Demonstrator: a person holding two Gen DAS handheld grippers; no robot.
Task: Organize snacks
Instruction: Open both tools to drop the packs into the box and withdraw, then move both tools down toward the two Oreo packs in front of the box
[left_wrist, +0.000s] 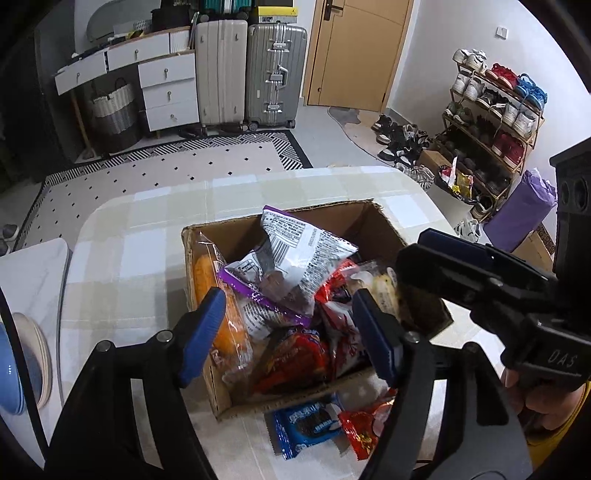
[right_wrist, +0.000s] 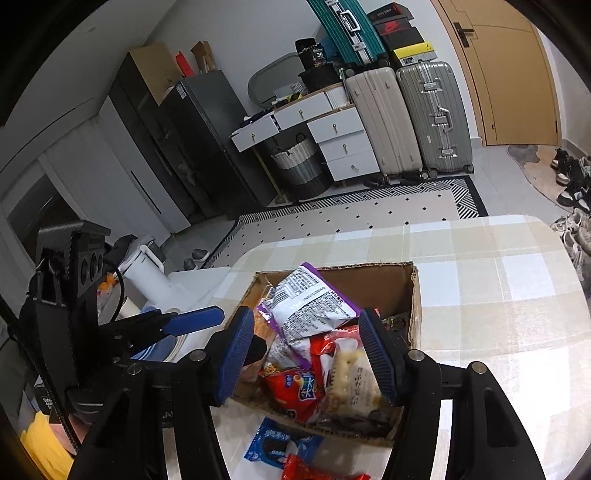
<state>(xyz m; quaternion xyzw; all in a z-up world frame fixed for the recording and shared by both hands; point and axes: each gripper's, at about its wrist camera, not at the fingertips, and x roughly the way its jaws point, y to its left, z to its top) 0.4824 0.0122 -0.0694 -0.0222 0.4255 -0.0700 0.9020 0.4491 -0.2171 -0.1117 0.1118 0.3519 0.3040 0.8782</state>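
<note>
An open brown cardboard box (left_wrist: 373, 218) sat on the table covered in a pale checked cloth (left_wrist: 147, 236), heaped with snack packets: a crinkled silver-and-purple foil bag (left_wrist: 306, 254) on top, a clear-wrapped orange packet (left_wrist: 218, 295) against the box's left wall, red wrappers (left_wrist: 295, 362) lower down, and a clear pack of pale square crackers (right_wrist: 351, 376) at the near right. Two snacks lay outside on the cloth just beside the near wall: a blue sandwich-cookie packet (left_wrist: 310, 424) and a small red wrapper (left_wrist: 360, 428). The left gripper (left_wrist: 288, 328) hung over the box with its blue pads apart and nothing between them; the right gripper (right_wrist: 308, 354) hovered likewise, jaws spread and empty, above the cracker pack. The job looked mostly done, with the two loose packets left to gather. The risks I judged were these: the heap stood high, so pushing another packet in could tip the foil bag over the rim; both grippers crowded the same box and could knock together; the flat cookie packet lay tight against the cloth, so the pads might snag the fabric or slide off the slick wrapper; and a hard squeeze could crush the crackers.
</note>
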